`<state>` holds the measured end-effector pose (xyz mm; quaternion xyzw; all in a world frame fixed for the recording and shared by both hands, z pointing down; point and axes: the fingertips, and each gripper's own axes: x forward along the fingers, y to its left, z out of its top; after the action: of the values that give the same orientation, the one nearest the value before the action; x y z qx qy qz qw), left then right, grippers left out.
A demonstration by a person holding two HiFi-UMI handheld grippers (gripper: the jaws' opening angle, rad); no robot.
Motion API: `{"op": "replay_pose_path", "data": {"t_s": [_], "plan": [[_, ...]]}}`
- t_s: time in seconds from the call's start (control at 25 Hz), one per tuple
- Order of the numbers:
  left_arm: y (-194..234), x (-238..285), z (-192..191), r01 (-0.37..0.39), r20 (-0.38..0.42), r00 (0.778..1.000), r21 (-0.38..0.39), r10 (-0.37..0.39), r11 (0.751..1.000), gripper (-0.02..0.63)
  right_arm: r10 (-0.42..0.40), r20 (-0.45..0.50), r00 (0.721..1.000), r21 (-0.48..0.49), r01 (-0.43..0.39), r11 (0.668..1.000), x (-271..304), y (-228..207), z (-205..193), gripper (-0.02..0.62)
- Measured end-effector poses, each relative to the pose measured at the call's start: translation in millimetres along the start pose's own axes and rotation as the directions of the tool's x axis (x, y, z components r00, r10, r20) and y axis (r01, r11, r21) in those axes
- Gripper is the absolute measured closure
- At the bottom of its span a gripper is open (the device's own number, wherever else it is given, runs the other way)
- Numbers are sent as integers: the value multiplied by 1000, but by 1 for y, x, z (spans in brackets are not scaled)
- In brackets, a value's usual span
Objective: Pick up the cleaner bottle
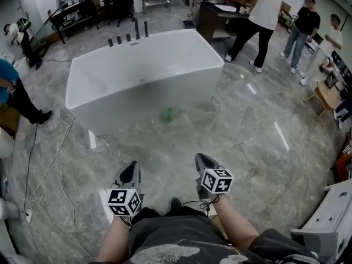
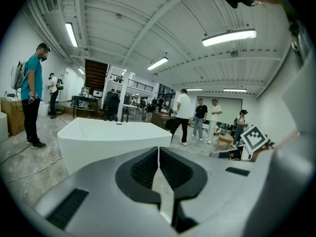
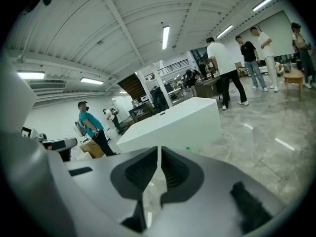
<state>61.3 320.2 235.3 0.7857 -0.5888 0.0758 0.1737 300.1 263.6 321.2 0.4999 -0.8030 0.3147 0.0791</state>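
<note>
The cleaner bottle (image 1: 169, 114), small and green, stands on the grey floor (image 1: 247, 147) at twelve o'clock from the person, just beside the near wall of the white bathtub (image 1: 143, 73); whether it touches that wall I cannot tell. In the right gripper view the bottle (image 3: 187, 148) shows only as a green spot at the foot of the tub (image 3: 173, 125).

The left gripper (image 1: 132, 168) and the right gripper (image 1: 202, 161) are side by side, low before the person, both pointing to twelve o'clock and well apart from the bottle. The jaws of the left gripper (image 2: 158, 152) are pressed together with nothing between them; the jaws of the right gripper (image 3: 159, 152) are also together and hold nothing.

Bare floor lies between the grippers and the bottle; the long near edge of the tub closes this room from eleven to one o'clock. Thin cables (image 1: 47, 172) lie on the floor at nine o'clock; several people (image 1: 258, 15) stand at one to two o'clock, beyond the right corner of the tub.
</note>
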Motion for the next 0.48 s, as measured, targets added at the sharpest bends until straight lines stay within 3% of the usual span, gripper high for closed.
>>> {"op": "replay_pose_path", "data": {"t_s": [0.24,0.48], "plan": [[27,17,14,-51,4,999,19,51,999,586,2,-22,1000,42,-1,999,25,-7,-2,558],[52,49,21,-41,7,999,7,41,999,586,-22,-22,1000,34,23,999,53,-10,12,558]]}}
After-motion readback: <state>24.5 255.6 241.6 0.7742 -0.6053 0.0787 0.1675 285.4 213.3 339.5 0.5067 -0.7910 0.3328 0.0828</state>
